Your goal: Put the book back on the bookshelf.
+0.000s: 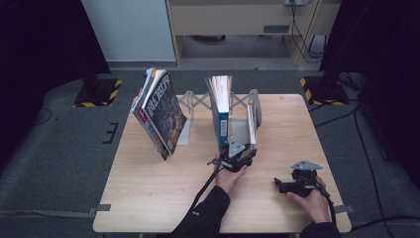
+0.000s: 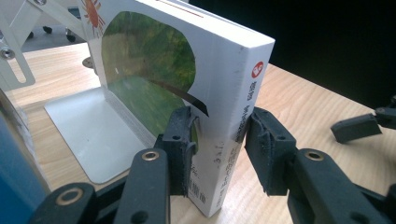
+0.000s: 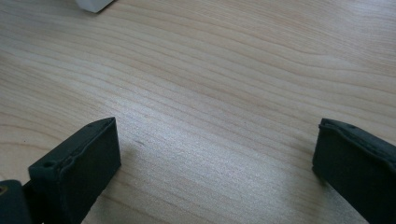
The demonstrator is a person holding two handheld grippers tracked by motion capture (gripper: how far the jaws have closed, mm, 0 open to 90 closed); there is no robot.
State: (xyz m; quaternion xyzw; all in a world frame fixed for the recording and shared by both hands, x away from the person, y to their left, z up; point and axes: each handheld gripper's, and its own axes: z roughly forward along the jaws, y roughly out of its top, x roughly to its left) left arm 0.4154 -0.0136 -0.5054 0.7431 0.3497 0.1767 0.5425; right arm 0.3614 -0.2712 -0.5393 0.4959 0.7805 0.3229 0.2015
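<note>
A light wooden counter [image 1: 148, 193] is set on grey carpet [image 1: 59, 163]. Behind it, a pale cabinet [image 1: 237, 20] and a white panel [image 1: 129, 29] are seen, flanked by dark curtains [image 1: 39, 39]. Yellow-and-black striped stand bases [image 1: 99, 91] are placed on the floor.

Left tool [image 2: 217, 140]: black jaws, brass-coloured pivots. White book [image 2: 219, 88]: white cover and spine, green foliage picture, red round mark and dark lettering on the spine, orange sun motif at the top corner. Blue book [image 1: 221, 111]: blue spine, pale page edges. Dark book [image 1: 166, 111]: dark patterned cover, pale lettering. Bookend [image 2: 88, 126]: plain grey metal. Worktop [image 3: 210, 70]: light wood grain. Right tool [image 3: 215, 158]: black jaws.
</note>
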